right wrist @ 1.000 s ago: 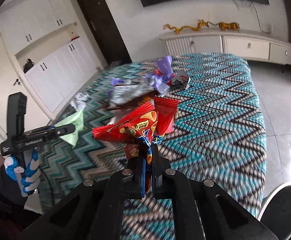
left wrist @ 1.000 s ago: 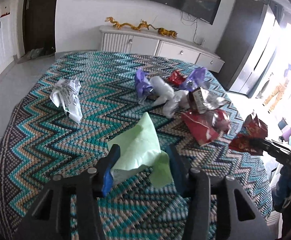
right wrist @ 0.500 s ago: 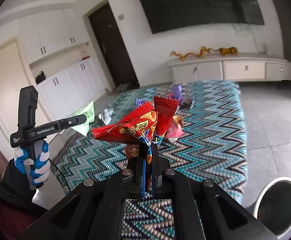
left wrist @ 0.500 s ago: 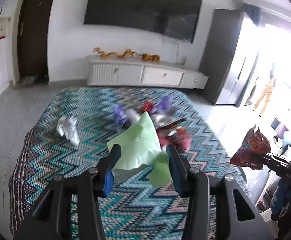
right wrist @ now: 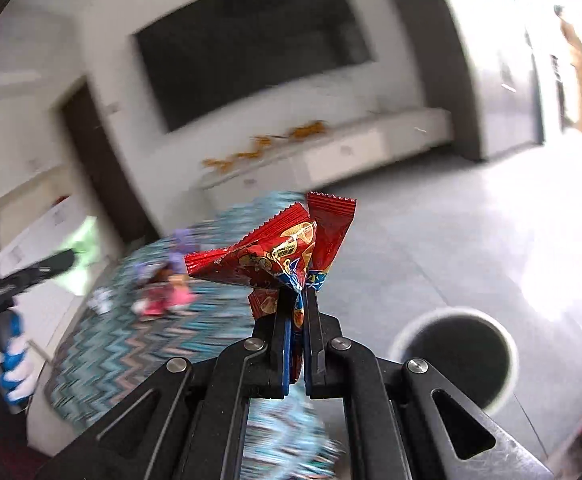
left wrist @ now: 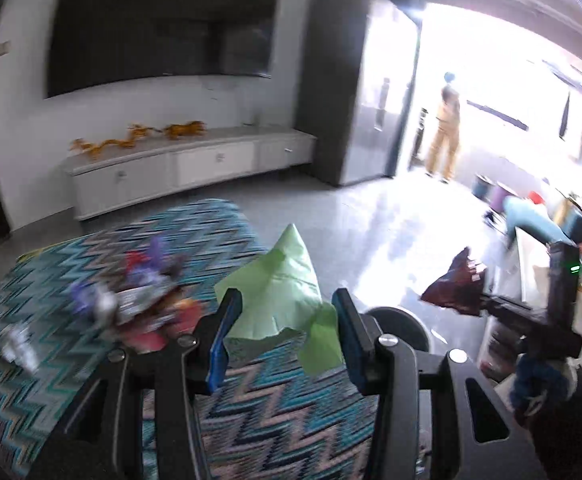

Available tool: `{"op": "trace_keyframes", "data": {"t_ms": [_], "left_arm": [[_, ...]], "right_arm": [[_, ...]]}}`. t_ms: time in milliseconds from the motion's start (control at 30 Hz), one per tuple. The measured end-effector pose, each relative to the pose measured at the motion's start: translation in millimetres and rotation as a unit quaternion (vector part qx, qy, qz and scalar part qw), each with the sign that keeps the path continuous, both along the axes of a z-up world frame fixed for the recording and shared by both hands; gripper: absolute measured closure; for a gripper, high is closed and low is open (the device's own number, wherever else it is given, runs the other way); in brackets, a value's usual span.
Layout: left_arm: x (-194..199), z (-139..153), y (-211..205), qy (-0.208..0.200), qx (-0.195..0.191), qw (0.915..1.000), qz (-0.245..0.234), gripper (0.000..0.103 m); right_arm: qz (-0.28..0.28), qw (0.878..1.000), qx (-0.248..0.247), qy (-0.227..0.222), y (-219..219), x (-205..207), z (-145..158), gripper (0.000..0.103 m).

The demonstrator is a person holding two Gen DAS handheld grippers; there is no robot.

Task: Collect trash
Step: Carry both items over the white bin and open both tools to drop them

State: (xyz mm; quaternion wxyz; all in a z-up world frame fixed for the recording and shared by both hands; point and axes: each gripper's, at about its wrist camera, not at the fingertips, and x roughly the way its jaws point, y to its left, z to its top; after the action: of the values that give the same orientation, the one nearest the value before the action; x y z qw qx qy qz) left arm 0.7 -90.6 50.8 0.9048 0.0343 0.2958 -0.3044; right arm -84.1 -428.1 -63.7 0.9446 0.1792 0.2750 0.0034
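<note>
Two grippers, each carrying trash. Left gripper (left wrist: 285, 330): jaws partly apart, pinching a crumpled pale-green paper (left wrist: 281, 292) that stands up between the blue pads, above the zigzag cloth (left wrist: 271, 412). Right gripper (right wrist: 298, 300): jaws all but closed on the twisted end of a red snack wrapper (right wrist: 279, 252), which fans out above the tips. Just beyond, on the floor, a round dark bin (right wrist: 457, 354) with a pale rim. Farther back on the cloth, a blurred heap of wrappers (left wrist: 139, 304). At the far wall, a white sideboard (left wrist: 187, 168) under a dark screen (left wrist: 163, 28).
</note>
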Motion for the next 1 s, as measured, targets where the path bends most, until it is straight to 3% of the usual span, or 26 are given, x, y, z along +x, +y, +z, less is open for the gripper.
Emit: {"op": "trace_keyframes", "data": {"t_ms": [300, 500, 700, 767, 833, 900, 1000], "left_arm": [[30.8, -29.8, -140.8, 0.042, 0.048, 0.9925, -0.105, 0.058], [55.3, -70.1, -219.4, 0.089, 0.081, 0.9813, -0.150, 0.057], [81.0, -116.8, -281.3, 0.151, 0.087, 0.9684, -0.178, 0.052], [86.3, -130.5, -297.7, 0.172, 0.086, 0.9638, -0.185, 0.043], [93.8, -146.9, -310.3, 0.194, 0.086, 0.9584, -0.191, 0.040], [101.4, -160.7, -316.9, 0.219, 0.082, 0.9526, -0.195, 0.036], [104.7, -168.7, -315.7, 0.231, 0.084, 0.9503, -0.191, 0.036]], "right_arm": [[-0.099, 0.990, 0.047, 0.085, -73.7, 4.3, -75.8, 0.095], [-0.124, 0.982, 0.073, 0.125, -101.0, 26.4, -118.4, 0.094], [-0.149, 0.973, 0.089, 0.152, -132.5, 50.1, -149.0, 0.090], [-0.158, 0.969, 0.091, 0.164, -139.5, 56.5, -160.0, 0.082], [-0.170, 0.965, 0.095, 0.173, -143.2, 61.1, -169.6, 0.066], [-0.180, 0.962, 0.097, 0.181, -146.4, 59.9, -175.9, 0.060], [-0.185, 0.960, 0.100, 0.185, -147.1, 55.3, -179.4, 0.060]]}}
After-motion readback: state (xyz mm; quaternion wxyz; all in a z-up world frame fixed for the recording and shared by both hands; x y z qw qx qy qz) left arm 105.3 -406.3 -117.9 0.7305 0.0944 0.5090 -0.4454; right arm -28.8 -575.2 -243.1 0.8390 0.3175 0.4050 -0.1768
